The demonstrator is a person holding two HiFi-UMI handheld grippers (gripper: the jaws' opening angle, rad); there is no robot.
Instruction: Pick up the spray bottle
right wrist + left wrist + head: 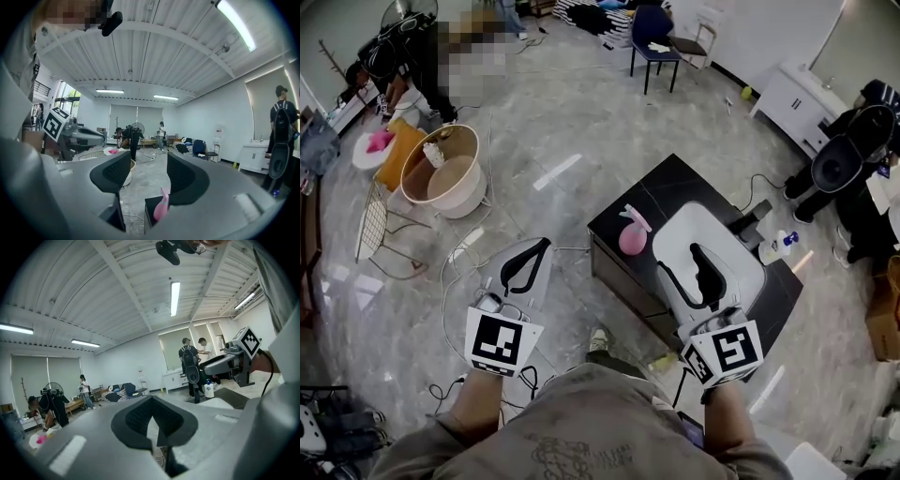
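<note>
Pink spray bottle (631, 234) stands on black table (675, 183), near its left edge, ahead-left of right gripper (678, 259).
Right jaws wide apart, empty.
Left gripper (542, 246) closed on nothing, off table.
Bottle likely light, slick plastic, tippy. Grip round body below trigger.

Both forearms are reaching forward side by side; the left gripper (540, 247) is showing its jaws touching, the right gripper (686, 266) is gaping, gripping nothing

Surface and material notes, work area.
Floor (581, 141) recorded as polished grey stone, reflective; table top (675, 187) glossy black; spray bottle (632, 236) smooth pink plastic (slight sheen); left gripper (546, 244) and right gripper (678, 258) shells matt grey plastic, pads (112, 173) black, finely textured.
</note>
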